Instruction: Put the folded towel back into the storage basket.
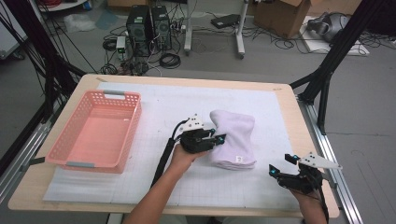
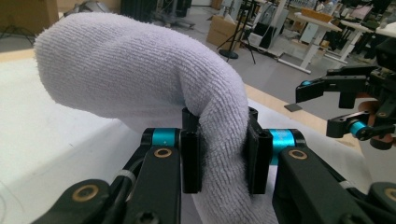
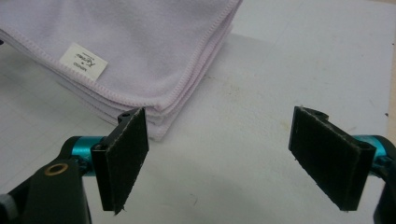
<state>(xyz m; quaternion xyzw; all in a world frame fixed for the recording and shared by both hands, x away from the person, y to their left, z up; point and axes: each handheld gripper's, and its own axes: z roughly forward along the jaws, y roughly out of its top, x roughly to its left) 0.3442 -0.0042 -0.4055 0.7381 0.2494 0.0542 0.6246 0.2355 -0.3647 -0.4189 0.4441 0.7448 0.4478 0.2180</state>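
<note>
Nearest, at the bench's front-right corner, the right gripper [image 1: 281, 165] sits w/ jaws spread wide and nothing between them; its own view looks across bare mat to the towel's stacked corner and small white label [image 3: 83, 61], just beyond the pads [image 3: 125, 156]. Left gripper [image 1: 219, 135] is further in, approx mid-bench, pinching the folded lilac towel [image 1: 233, 137]: the left gripper view shows a thick fold of terry cloth [image 2: 140, 70] squeezed between both pads, the rest bulging up and over the jaws, so the held edge looks lifted while the far part seems to rest on the white mat [image 1: 187, 100]. Beyond and to the left, well apart from the towel, stands the pink basket [image 1: 133, 100], holding nothing visible. Judgement: folding looks done, i.e. the towel is a neat multi-layer stack, and the grasp is secured; what's left is prob. carrying it over to the basket and setting it inside, then letting go. Risk: a one-sided pinch may let the layers sag or unfold en route, so the idle gripper could support the free end.
</note>
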